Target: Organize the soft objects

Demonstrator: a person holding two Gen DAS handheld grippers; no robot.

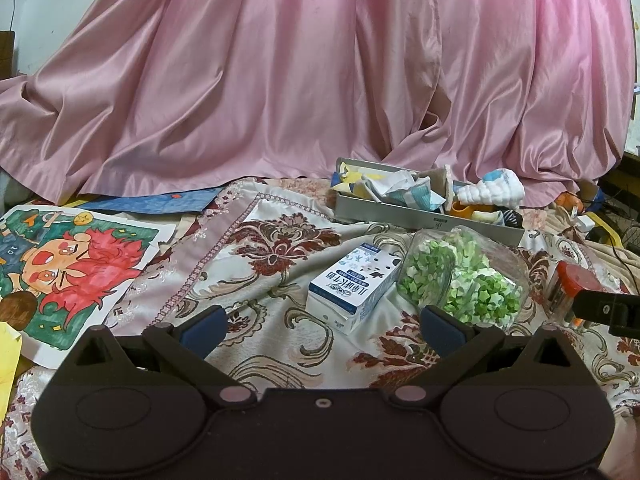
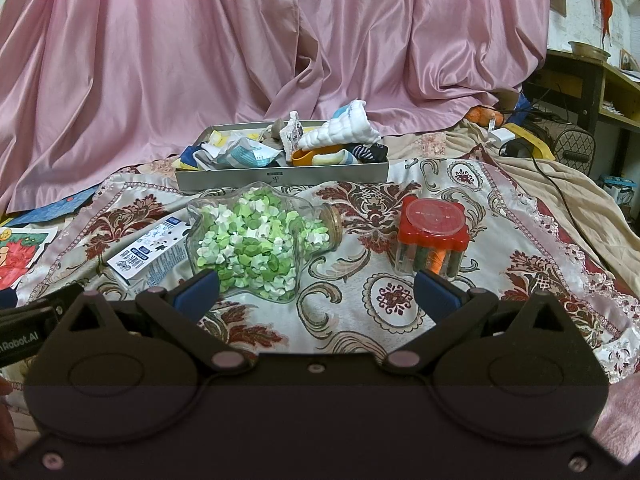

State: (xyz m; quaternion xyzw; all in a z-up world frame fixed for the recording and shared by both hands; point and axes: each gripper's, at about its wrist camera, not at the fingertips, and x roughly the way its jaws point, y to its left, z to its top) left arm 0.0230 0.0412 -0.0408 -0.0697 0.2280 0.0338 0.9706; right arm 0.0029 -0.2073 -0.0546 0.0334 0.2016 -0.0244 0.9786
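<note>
A grey tray [image 2: 280, 178] at the back of the patterned cloth holds soft things: a white cloth roll [image 2: 340, 130], socks [image 2: 362, 152], crumpled packets [image 2: 248, 154]. The tray shows in the left wrist view too [image 1: 400, 216], with the white roll [image 1: 492, 192]. My left gripper [image 1: 324, 326] is open and empty, low over the cloth in front of a milk carton [image 1: 352, 288]. My right gripper [image 2: 316, 294] is open and empty in front of a clear star-shaped jar of green paper stars [image 2: 256, 240].
A red-lidded clear box [image 2: 432, 232] stands right of the jar. A coloured drawing [image 1: 68, 268] lies at the left. A pink curtain [image 2: 240, 60] hangs behind. Cables and a shelf [image 2: 580, 92] sit at the far right.
</note>
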